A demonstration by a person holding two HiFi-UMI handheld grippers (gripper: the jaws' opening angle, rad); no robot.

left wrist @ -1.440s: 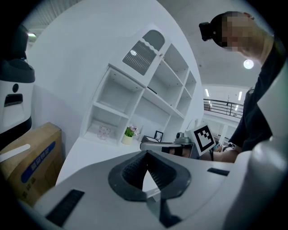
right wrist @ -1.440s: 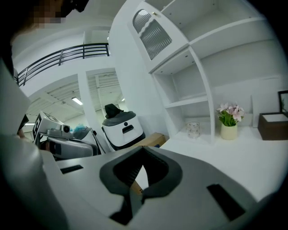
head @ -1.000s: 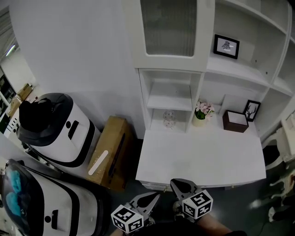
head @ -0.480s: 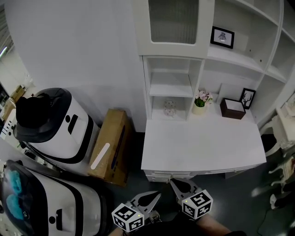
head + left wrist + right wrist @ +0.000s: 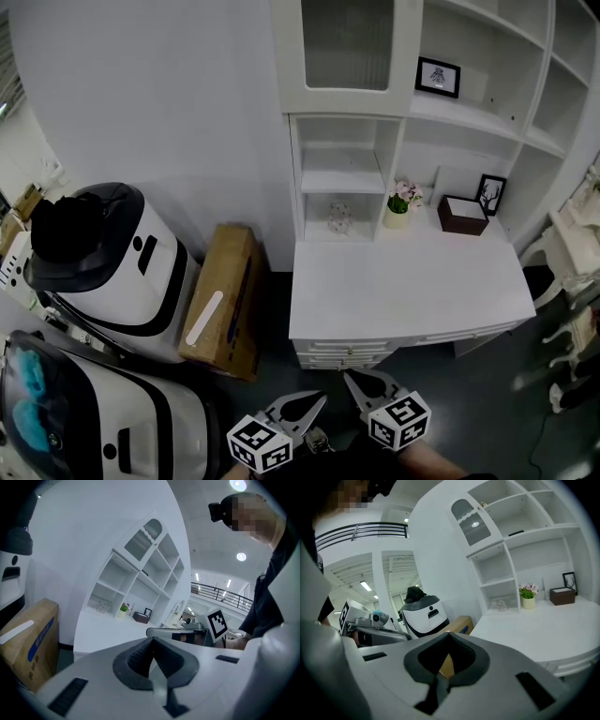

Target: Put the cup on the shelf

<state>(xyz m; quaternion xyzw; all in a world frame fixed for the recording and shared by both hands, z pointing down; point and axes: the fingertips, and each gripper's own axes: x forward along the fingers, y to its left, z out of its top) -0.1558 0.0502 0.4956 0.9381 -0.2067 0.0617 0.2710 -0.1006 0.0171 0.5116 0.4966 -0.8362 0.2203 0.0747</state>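
Note:
A small clear glass cup (image 5: 339, 217) stands in the lowest cubby of the white shelf unit (image 5: 342, 178), at the back left of the white desk top (image 5: 403, 291). It also shows as a faint cup (image 5: 100, 605) in the left gripper view and as a small cup (image 5: 501, 604) in the right gripper view. My left gripper (image 5: 314, 401) and right gripper (image 5: 354, 379) hang side by side low in the head view, well short of the desk's front edge. Both are shut with nothing between the jaws.
On the desk stand a flower pot (image 5: 397, 211), a brown box (image 5: 461, 214) and a small picture frame (image 5: 489, 194). A cardboard box (image 5: 225, 298) leans left of the desk. Two white machines (image 5: 103, 267) (image 5: 84, 412) fill the left; white chairs (image 5: 562, 253) stand right.
The head view has drawn back and turned a little right: desk and shelves sit higher and smaller in the frame. Both grippers keep the same place and stay shut.

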